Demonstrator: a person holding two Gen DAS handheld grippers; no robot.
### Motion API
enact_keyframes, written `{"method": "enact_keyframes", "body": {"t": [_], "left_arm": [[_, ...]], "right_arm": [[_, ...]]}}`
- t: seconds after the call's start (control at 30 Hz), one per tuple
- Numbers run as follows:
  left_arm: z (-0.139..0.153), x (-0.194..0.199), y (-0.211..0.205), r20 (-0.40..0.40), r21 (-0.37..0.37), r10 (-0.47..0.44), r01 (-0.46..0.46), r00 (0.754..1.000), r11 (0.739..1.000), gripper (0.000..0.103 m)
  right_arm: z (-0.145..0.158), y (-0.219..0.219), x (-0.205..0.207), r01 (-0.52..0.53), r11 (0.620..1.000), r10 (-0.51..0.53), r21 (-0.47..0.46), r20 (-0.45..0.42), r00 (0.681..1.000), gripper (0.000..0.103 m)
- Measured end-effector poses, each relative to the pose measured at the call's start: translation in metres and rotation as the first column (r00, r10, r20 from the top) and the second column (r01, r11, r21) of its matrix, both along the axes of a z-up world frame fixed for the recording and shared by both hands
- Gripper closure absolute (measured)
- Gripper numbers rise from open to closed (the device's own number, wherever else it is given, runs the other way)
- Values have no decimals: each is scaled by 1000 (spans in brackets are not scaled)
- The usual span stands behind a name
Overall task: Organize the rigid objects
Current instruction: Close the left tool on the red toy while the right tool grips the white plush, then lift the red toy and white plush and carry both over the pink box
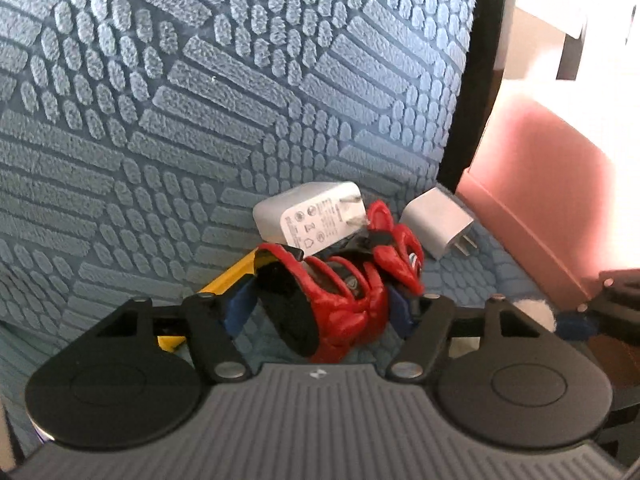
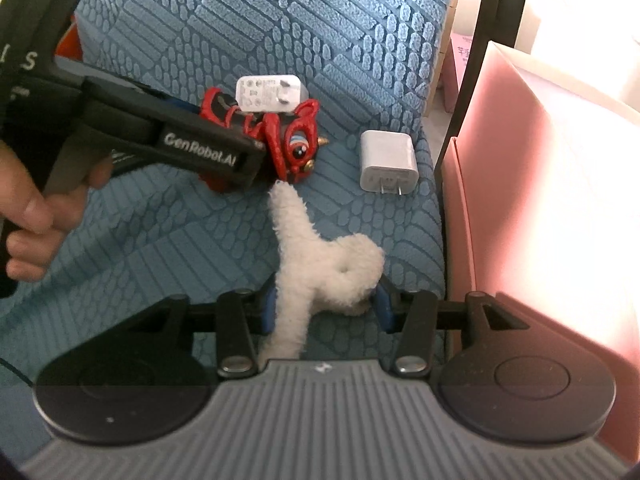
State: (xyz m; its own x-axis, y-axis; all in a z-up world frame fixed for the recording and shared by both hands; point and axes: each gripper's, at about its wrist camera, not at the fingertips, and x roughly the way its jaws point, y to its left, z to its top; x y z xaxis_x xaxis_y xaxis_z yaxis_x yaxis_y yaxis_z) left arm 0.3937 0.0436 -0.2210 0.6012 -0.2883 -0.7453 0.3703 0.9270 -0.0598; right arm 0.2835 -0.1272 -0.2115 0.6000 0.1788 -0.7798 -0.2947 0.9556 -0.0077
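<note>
A red and black toy figure [image 1: 340, 292] lies on the blue patterned cushion [image 1: 160, 120], between the blue fingertips of my left gripper [image 1: 320, 312], which is shut on it. A white charger [image 1: 308, 216] leans against the toy's far side. A second white charger [image 1: 438, 224] lies to the right, prongs toward me. In the right wrist view, my right gripper [image 2: 324, 304] is shut on a white fluffy plush piece [image 2: 316, 264]. The toy [image 2: 288, 144], the left gripper [image 2: 192, 144] and both chargers [image 2: 268, 94] [image 2: 388, 162] lie beyond it.
A pink box [image 2: 540, 200] stands at the cushion's right edge, against a black curved chair frame [image 2: 464, 92]. A yellow object [image 1: 228, 280] lies under the left gripper's left finger. The cushion [image 2: 280, 20] stretches far and left.
</note>
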Motion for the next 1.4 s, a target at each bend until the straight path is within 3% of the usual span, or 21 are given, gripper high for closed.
{"method": "enact_keyframes", "body": {"t": [0.2,0.5,0.67,1.0,1.1,1.4], "left_arm": [[-3,-2,-10,-3,0,29,-29,1000,1000,37],[17,-40,-6,-72,-60,137,-141,988,988,45],[21,-65,-5,-102,-55,181,-187,978,981,46],[29,-135,12,-172,-120,323,-346,931,931,47],[32,-157,11,-169,-110,354,-374,920,921,47],[34,-200,15,-209,-152,440,-473,873,868,47]], "right_arm": [[1,-2,-3,18,1000,-17,25,-8,1000,54],[7,-12,-13,20,998,-18,55,-27,999,55],[14,-14,-30,13,998,-11,59,-34,999,55],[24,-11,-73,-12,999,14,42,-33,999,56],[24,-11,-85,-17,999,20,51,-45,999,56],[15,-16,-98,26,998,-21,52,-84,996,55]]}}
